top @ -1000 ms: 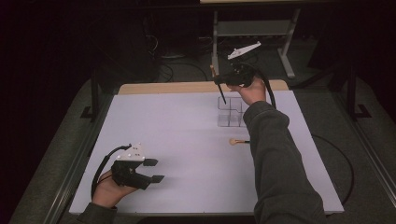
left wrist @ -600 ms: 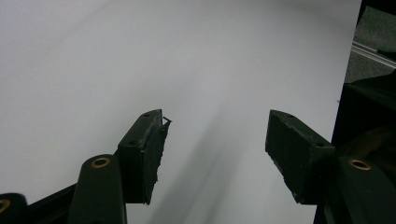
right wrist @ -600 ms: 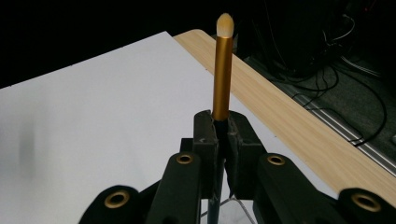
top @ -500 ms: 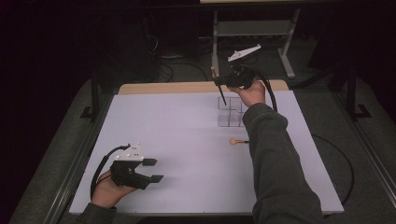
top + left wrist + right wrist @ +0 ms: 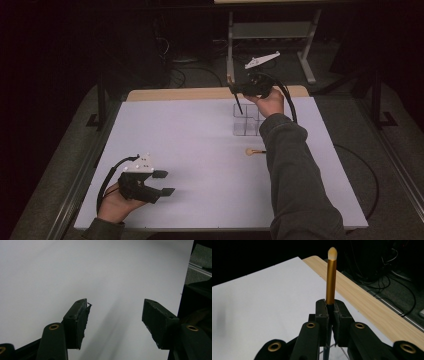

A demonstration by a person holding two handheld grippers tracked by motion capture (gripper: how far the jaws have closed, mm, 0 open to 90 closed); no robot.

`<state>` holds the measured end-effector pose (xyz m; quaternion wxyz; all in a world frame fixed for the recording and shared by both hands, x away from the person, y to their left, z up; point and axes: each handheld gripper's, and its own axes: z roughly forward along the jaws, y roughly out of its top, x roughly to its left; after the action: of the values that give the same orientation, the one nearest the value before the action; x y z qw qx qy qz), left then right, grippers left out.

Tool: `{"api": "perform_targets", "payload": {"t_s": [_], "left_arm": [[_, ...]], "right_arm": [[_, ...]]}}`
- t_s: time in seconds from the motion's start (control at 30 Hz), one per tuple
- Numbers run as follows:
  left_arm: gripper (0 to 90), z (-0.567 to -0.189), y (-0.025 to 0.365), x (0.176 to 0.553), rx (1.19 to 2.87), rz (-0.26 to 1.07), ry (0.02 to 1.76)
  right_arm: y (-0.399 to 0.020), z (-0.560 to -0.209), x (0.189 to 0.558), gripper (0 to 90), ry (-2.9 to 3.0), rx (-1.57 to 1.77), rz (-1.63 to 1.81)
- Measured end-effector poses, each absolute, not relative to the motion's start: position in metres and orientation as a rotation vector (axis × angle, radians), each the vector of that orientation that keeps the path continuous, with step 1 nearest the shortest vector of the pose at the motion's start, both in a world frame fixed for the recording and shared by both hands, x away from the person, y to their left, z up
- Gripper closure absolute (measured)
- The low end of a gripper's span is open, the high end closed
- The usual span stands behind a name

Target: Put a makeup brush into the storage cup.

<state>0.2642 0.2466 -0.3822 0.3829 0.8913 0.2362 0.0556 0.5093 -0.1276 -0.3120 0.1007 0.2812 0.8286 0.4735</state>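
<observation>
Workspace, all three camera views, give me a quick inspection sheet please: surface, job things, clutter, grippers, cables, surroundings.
Surface: white sheet over a wooden table edge.
Job's things: makeup brush with gold ferrule, handle pointing down over the clear compartment organizer; second brush lying flat on the sheet.
Clutter: nothing seen.
Grippers: right gripper shut on the makeup brush above the organizer; left gripper open, nothing between its jaws, near the front left.
Cables: one trails from each gripper; more on the floor behind.
Surroundings: dark; metal stand beyond the table.
</observation>
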Motion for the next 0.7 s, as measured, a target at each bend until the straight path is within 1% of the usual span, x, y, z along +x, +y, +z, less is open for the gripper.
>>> {"api": "perform_targets", "payload": {"t_s": [0.7], "left_arm": [[37.1, -0.384, 0.245, 0.265, 2.280, 0.142, 0.599]], "right_arm": [[-0.135, -0.324, 0.501, 82.5, 2.442, 0.858, 1.417]]}}
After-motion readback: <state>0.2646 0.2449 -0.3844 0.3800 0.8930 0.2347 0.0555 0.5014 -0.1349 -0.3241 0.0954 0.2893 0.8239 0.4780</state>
